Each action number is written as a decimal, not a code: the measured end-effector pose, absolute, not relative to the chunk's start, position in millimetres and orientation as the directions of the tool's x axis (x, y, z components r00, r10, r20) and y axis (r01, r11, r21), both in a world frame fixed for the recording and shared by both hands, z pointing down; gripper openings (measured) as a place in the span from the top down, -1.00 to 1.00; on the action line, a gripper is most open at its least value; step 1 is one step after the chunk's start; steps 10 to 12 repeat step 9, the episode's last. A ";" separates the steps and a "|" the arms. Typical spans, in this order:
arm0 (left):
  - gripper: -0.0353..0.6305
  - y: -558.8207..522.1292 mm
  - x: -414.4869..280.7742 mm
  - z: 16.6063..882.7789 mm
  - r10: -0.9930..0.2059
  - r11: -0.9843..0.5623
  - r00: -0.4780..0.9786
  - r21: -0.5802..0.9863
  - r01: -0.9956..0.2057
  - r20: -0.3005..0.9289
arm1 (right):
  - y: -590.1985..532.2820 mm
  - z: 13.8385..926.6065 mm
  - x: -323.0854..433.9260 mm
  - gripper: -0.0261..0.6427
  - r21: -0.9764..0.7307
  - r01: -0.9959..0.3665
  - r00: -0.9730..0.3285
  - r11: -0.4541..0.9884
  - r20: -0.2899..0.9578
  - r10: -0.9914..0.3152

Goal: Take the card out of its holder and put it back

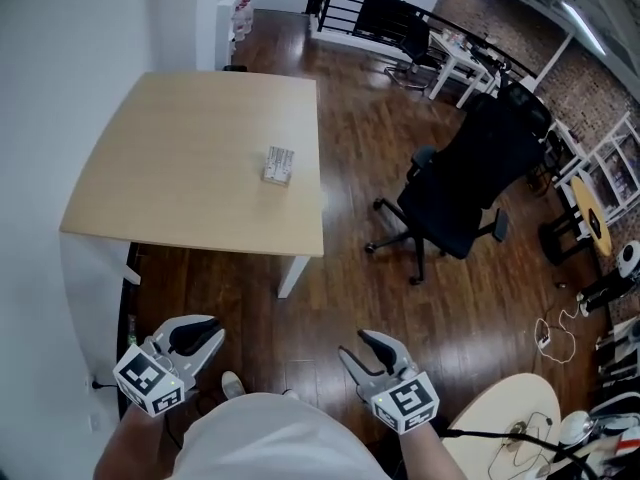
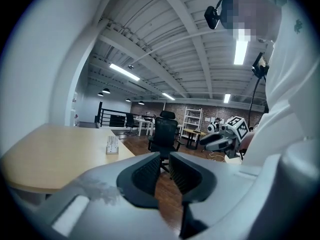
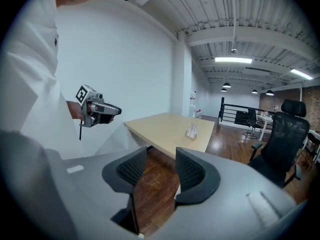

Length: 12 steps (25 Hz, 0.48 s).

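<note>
A small white card holder [image 1: 278, 165] lies on the light wooden table [image 1: 180, 178], close to its right edge. It also shows as the card holder [image 2: 112, 145] in the left gripper view and the card holder [image 3: 192, 130] in the right gripper view. I cannot make out the card itself. Both grippers hang low in front of the person's body, well short of the table. My left gripper [image 1: 214, 333] [image 2: 165, 159] holds nothing, its jaws only a narrow gap apart. My right gripper [image 1: 353, 344] [image 3: 161, 156] is open wider and empty.
A black office chair [image 1: 460, 188] stands on the dark wood floor to the right of the table. A round light table [image 1: 510, 418] with cables sits at the lower right. A white wall [image 1: 60, 68] runs along the left. Desks and a railing [image 1: 350, 13] are far behind.
</note>
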State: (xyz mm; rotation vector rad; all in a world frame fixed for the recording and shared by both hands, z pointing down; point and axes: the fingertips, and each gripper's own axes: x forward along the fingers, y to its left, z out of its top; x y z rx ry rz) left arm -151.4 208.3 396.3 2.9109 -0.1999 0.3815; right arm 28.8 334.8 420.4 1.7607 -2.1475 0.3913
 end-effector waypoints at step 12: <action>0.71 272.2 -90.4 382.7 -0.077 -0.984 0.963 0.133 -0.114 0.258 | 403.4 420.2 78.3 0.38 -0.002 -0.985 -0.158 0.172 0.413 -0.897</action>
